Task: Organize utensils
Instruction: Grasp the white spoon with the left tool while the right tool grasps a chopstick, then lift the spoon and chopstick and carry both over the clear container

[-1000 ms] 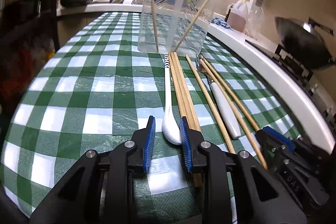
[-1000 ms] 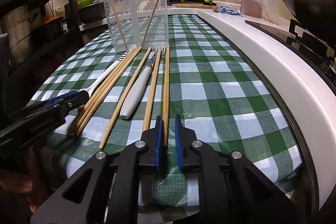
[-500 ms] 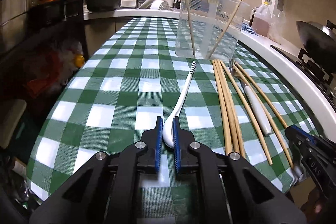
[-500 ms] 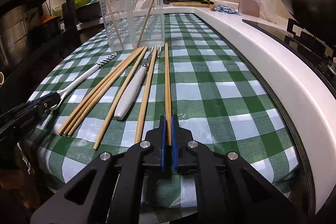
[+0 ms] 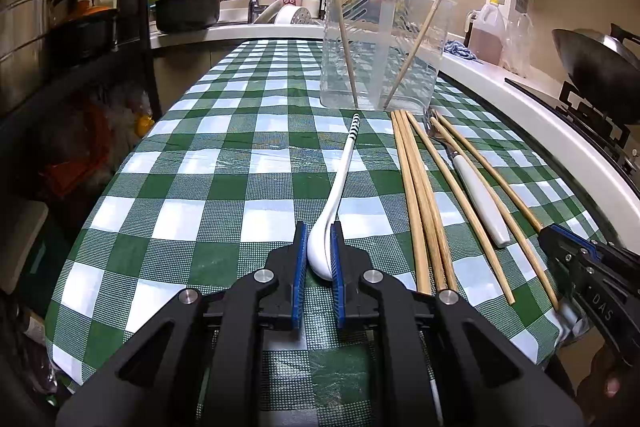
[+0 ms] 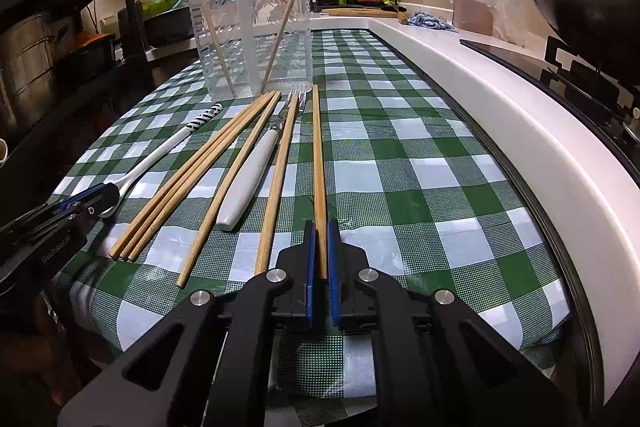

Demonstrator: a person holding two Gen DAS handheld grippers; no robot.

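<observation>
My left gripper (image 5: 319, 239) is shut on the bowl of a white spoon (image 5: 340, 183) with a striped handle tip, lying on the checked cloth. My right gripper (image 6: 321, 239) is shut on the near end of a wooden chopstick (image 6: 317, 147). Several more chopsticks (image 6: 208, 167) and a white-handled fork (image 6: 252, 171) lie side by side between the two. A clear plastic container (image 5: 380, 43) stands at the far end with two chopsticks leaning in it; it also shows in the right wrist view (image 6: 256, 31).
The table has a green and white checked cloth (image 5: 240, 147). A white counter edge (image 6: 500, 115) runs along the right, with a stove and a black wok (image 6: 580, 3) beyond. A sink, pots and black shelving (image 5: 80, 27) stand at left and back.
My left gripper closed on the spoon bowl and swung it away from the chopsticks. My right gripper closed on the rightmost chopstick's near end.
</observation>
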